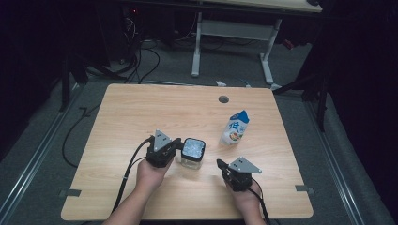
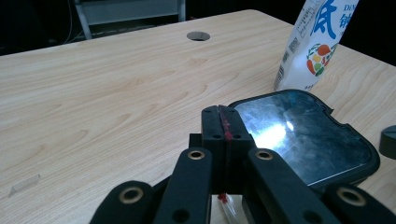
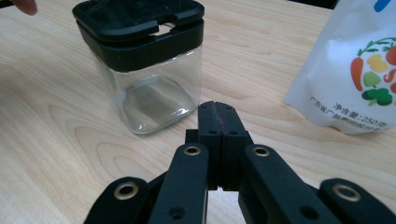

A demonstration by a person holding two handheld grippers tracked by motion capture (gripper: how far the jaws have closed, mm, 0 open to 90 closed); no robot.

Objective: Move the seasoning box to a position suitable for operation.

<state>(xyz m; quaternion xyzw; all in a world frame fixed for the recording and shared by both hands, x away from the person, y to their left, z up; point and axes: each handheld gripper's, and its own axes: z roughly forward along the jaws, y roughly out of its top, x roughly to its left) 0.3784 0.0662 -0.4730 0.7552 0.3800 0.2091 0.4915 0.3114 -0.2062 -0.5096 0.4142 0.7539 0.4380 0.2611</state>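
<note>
A clear square jar [image 1: 192,153] with a black lid [image 2: 303,135] stands on the wooden table [image 1: 141,117] near its front middle. My left gripper [image 1: 177,151] is at the jar's left side, jaws shut, and its tips [image 2: 223,112] sit just beside the lid's edge with nothing between them. My right gripper [image 1: 219,163] rests to the right of the jar and a little apart from it. In the right gripper view the jar [image 3: 144,60] is ahead of the shut tips [image 3: 218,108]. A white and blue carton [image 1: 234,127] stands upright behind and to the right.
A round cable hole [image 1: 223,99] sits near the table's far edge. Beyond it stands a white desk frame [image 1: 230,33], with cables [image 1: 141,61] on the floor. A small clear scrap [image 2: 23,184] lies on the wood to the left.
</note>
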